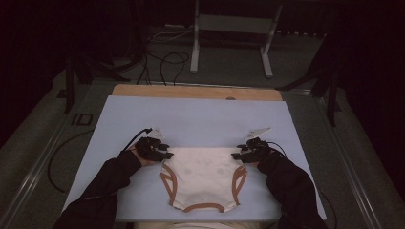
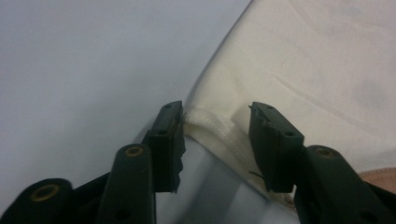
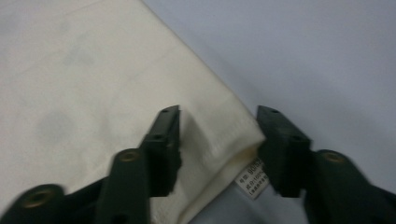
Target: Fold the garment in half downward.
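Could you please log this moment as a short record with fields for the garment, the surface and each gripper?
garment: cream garment with brown trim, lying flat
surface: pale blue mat on the table
left gripper: at the garment's far left corner, jaws apart, the corner's ribbed edge between them, pads not pressing
right gripper: at the far right corner, jaws apart around the folded edge
label: small white tag under the right corner

Cream garment (image 1: 203,179) lies flat, brown trim
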Tool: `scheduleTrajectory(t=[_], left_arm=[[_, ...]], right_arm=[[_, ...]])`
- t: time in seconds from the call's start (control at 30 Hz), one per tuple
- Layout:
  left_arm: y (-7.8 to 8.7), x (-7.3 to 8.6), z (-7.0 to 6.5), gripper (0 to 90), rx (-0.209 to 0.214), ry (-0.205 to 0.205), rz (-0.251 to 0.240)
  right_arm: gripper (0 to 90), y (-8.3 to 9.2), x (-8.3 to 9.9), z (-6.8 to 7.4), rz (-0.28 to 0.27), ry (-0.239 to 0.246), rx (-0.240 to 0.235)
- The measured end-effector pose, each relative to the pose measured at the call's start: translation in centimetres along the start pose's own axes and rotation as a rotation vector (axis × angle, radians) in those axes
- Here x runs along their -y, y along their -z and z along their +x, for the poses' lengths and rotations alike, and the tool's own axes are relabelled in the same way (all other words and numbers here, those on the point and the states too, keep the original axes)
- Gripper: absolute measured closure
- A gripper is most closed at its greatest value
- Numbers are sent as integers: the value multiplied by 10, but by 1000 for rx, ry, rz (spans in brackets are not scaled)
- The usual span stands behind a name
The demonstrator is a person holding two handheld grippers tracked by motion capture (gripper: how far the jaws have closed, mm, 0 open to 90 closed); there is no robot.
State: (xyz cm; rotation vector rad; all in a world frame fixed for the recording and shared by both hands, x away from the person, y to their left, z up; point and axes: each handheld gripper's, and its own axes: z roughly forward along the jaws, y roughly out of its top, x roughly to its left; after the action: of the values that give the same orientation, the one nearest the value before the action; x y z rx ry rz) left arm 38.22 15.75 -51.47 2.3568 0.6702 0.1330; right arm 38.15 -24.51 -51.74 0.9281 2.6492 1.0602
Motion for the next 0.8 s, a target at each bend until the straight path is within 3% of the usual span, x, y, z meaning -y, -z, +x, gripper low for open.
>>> scheduleTrajectory(t=[0.17, 0.33, 0.53, 0.8], left_arm=[[1, -1, -2, 636, -3, -1, 9], [0, -1, -2, 732, 19, 21, 2], [2, -3, -1, 847, 31, 22, 2], [9, -8, 1, 867, 8, 44, -32]], right_arm=[[669, 1, -1, 2, 18, 15, -4], [808, 2, -2, 3, 30, 34, -41], [854, 4, -4, 3, 34, 36, -47], [862, 10, -9, -1, 5, 32, -28]])
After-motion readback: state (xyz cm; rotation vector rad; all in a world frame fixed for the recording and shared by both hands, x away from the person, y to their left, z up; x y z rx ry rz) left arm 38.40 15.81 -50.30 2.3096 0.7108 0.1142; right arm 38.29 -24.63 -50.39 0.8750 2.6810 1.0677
